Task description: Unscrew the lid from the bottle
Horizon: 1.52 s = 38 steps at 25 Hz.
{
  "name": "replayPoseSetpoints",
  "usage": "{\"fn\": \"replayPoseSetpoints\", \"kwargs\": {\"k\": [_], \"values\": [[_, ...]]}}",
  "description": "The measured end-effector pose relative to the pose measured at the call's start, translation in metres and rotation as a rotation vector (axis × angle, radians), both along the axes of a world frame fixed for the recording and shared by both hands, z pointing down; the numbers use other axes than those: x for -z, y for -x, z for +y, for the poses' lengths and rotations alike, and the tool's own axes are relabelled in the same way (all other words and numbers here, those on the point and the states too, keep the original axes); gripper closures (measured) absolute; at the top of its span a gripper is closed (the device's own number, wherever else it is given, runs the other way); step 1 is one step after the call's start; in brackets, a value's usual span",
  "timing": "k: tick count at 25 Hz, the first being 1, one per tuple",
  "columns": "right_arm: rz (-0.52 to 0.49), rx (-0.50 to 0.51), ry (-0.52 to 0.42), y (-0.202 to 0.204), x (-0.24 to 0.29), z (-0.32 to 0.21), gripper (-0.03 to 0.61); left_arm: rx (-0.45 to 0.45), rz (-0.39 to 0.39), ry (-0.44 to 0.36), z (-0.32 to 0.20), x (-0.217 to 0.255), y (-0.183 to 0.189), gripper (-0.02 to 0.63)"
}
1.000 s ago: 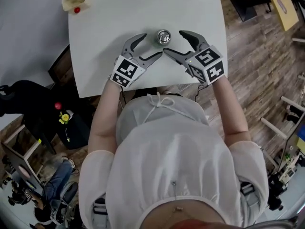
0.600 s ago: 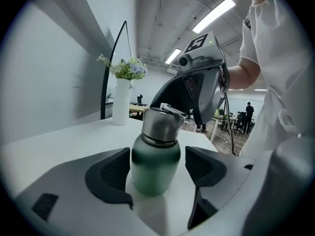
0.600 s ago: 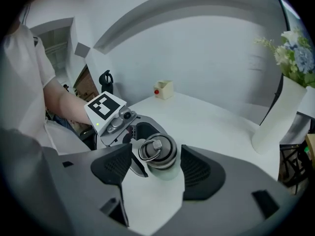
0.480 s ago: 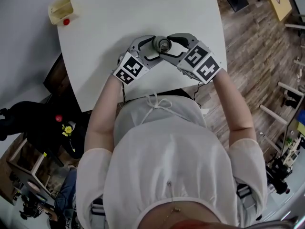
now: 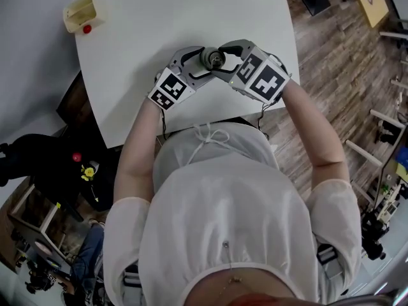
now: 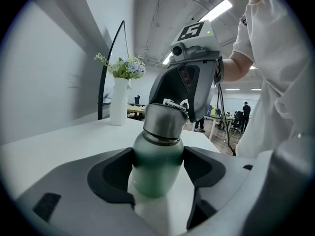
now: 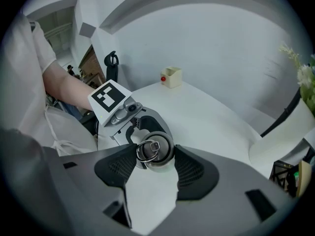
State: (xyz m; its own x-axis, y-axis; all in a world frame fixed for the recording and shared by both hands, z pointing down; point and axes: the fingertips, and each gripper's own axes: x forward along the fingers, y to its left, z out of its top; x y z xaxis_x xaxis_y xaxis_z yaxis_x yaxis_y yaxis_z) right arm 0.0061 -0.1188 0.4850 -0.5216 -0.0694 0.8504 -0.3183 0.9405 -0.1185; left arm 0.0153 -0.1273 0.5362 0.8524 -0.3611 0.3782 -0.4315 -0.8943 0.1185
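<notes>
A green bottle with a steel lid stands upright on the white table. My left gripper comes in from the left, low and nearly level. Its jaws have just been closing, and the pads now press both sides of the green body. My right gripper reaches steeply down from the right. Its jaws have also been closing and now sit against the ringed lid on both sides. The bottle's base is hidden behind the left jaws.
A cream box with a red ball stands at the table's far left corner. A white vase of flowers stands at the far edge. The table's near edge lies just below both grippers, by the person's body.
Both grippers have moved in from either side of the bottle and closed round it. In the last half second the right gripper rolled and tightened on the lid.
</notes>
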Motion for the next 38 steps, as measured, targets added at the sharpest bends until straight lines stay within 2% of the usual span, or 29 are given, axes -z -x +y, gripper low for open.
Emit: {"fn": "replayPoseSetpoints", "kwargs": {"k": [8,16,19,22,25,29,32,35,38], "values": [[0.111,0.307,-0.024,-0.002,-0.002,0.002,0.324,0.002,-0.002,0.005,0.000,-0.001,-0.002,0.268],[0.200,0.750,-0.111,-0.001,-0.006,0.004,0.324,0.004,-0.007,0.021,-0.003,-0.005,0.001,0.268],[0.222,0.842,-0.107,0.001,-0.010,0.003,0.324,0.007,-0.006,0.023,-0.004,-0.008,0.003,0.268],[0.235,0.866,-0.094,0.000,-0.010,0.002,0.324,0.009,-0.005,0.024,-0.006,-0.008,0.002,0.268],[0.192,0.790,-0.092,0.004,-0.004,0.004,0.319,0.014,-0.005,0.025,-0.006,-0.008,0.002,0.268],[0.111,0.583,-0.086,0.007,0.007,0.000,0.264,0.012,-0.011,0.022,-0.006,-0.007,0.002,0.269],[0.111,0.341,-0.021,0.004,0.005,-0.004,0.259,0.014,-0.012,0.023,-0.005,-0.008,0.002,0.268],[0.106,0.095,0.094,0.004,-0.003,-0.003,0.276,0.016,-0.011,0.023,-0.005,-0.008,0.002,0.268],[0.126,-0.081,0.137,-0.002,-0.009,-0.011,0.308,0.021,-0.009,0.020,-0.005,-0.007,0.002,0.269]]}}
